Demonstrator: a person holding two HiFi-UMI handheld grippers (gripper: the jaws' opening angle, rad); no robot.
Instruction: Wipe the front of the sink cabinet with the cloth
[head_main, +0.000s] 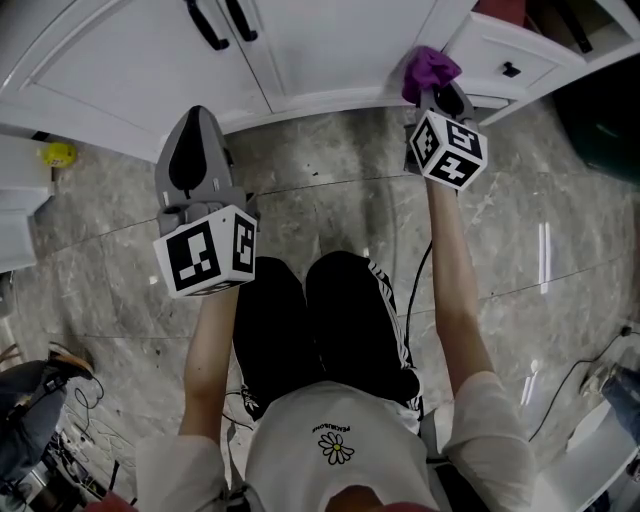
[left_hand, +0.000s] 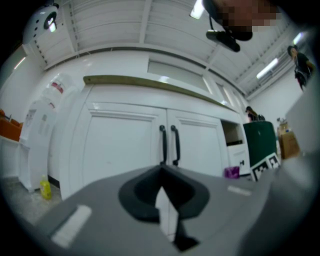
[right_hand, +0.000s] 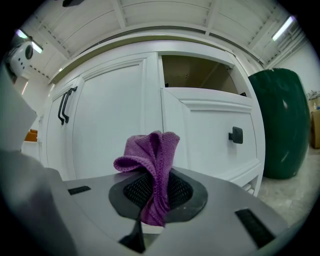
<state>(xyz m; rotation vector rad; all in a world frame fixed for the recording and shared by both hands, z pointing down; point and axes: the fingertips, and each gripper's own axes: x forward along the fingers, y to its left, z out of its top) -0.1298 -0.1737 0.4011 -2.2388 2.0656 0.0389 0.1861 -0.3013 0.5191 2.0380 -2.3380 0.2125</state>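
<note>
Floor of grey stone pattern, shiny with light reflections, takes most of the head view. Along its far edge stands the white sink cabinet with panelled doors. In the left gripper view an olive-coloured worktop lies on top of it, and the ceiling above has white panels with strip lights. To the right of the cabinet stands a dark green container. A white drawer with a black knob is pulled open beside the doors.

The left gripper is above the floor, well apart from the cabinet, its jaws together and with nothing between them. The right gripper is close to the lower part of the cabinet front, just beside the drawer, and its jaws pinch the purple cloth. The cloth sticks up out of the jaws in folds; I cannot tell if it touches the panel. Two black handles are on the doors. A small yellow object lies on the floor at the left.
</note>
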